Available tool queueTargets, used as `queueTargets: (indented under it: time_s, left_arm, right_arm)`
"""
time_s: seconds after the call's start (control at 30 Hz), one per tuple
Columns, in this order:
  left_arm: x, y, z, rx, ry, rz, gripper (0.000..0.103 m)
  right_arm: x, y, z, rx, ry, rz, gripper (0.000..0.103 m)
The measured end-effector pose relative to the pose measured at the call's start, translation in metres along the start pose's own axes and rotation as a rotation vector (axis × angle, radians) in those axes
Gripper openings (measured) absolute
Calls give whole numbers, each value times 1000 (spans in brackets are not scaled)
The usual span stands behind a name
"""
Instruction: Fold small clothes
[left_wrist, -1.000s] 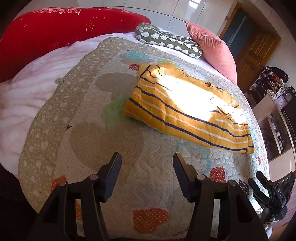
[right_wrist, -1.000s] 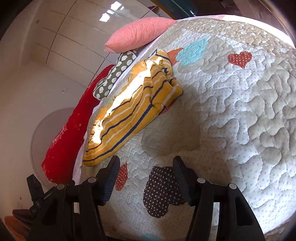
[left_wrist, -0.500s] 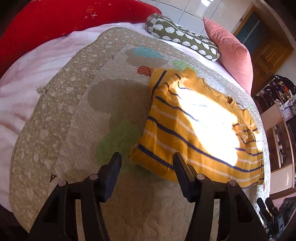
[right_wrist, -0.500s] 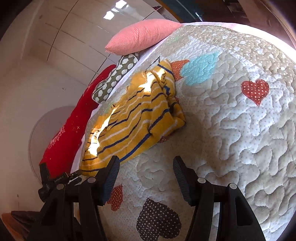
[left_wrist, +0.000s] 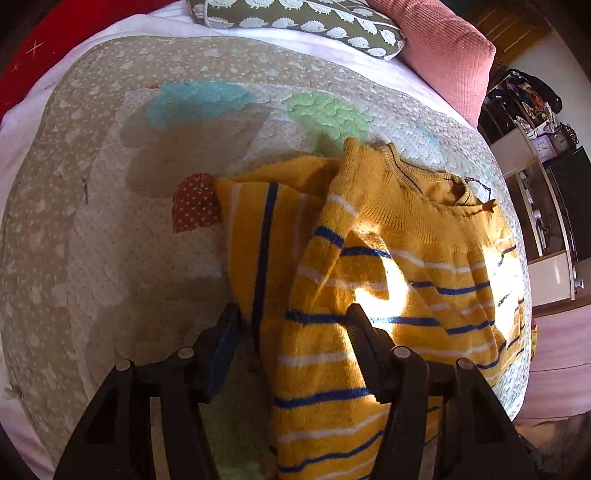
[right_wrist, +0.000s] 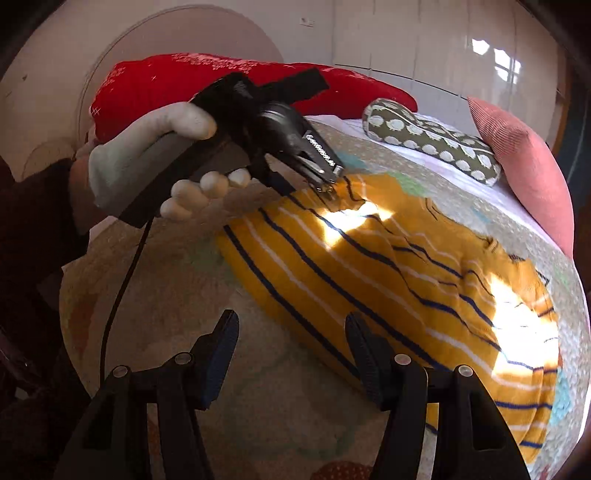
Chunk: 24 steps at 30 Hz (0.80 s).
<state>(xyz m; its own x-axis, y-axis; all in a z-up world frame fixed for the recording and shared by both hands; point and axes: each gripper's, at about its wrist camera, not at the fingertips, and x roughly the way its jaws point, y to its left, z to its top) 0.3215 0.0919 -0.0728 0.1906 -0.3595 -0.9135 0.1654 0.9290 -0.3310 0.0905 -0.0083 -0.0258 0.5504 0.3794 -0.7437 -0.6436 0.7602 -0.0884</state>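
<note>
- Yellow striped sweater (left_wrist: 388, 266): small knit, mustard with navy and white stripes, lying crumpled on the quilt (left_wrist: 122, 229); collar toward 1 o'clock in the left wrist view, one sleeve folded across the body; sun patches on the knit
- Left gripper (left_wrist: 291, 336): jaws opening, spread over the sweater's near-left edge; the knit passes between the two fingers, the pads not seen pressing on it; left finger at 7 o'clock of the garment over bare quilt, right finger over the striped body
- Same left gripper in the right wrist view (right_wrist: 325, 177): tips down at the sweater's far corner, at 11 o'clock of the garment; whether they touch the knit cannot be told
- Gloved hand (right_wrist: 155, 173): white glove, wrapped round the left gripper's handle; black cable hanging from it
- Right gripper (right_wrist: 291, 343): jaws spread, nothing between them; held above bare quilt just at 7 o'clock of the sweater (right_wrist: 388, 280), right finger overlapping the garment's near hem in view, contact not clear
- Quilt: beige, stitched, with coloured heart patches
- Pink cushion (left_wrist: 439, 48): at 1 o'clock, beyond the sweater
- Patterned green pillow (left_wrist: 295, 22): at 12 o'clock
- Red cushion (right_wrist: 221, 85): behind the gloved hand
</note>
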Motion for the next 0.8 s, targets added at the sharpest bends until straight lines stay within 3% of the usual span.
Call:
queueTargets:
  time_s: [0.2,0.33,0.37,0.4,0.43,0.47,0.5,0.57,0.6,0.8]
  left_arm:
    - [16,7,26,33,56,-79,71]
    - [14,17,32,20,47,-132,70]
    - [12,20,31,20,33,-135,65]
    - [10,22,30,20,19,-120,46]
    - [9,25,29,20,13,-118,33]
    - [7,29,27,9,4,-135,27]
    - [3,33,26,-7,-5,-155,15]
    - [-7,34,23,-38,-38,-158,13]
    - [-13,32,22,-50,-54,-155,12]
    - [-56,-10,21,-45,-132,-132,11]
  right_arm:
    - [58,34,24,-145,32,-41,64]
    - [81,49,30,-214,17,-107,64]
    - [85,53,31,-229,7,-134,64]
    - [90,54,32,-235,4,-161,64]
    - [94,53,33,-228,2,-177,64]
    - [97,52,34,-212,-2,-179,57]
    - [98,48,36,-192,1,-172,35]
    - [95,38,39,-143,-8,-159,20]
    - [89,32,40,-115,-23,-150,17]
    - [43,0,44,16,-131,-141,10]
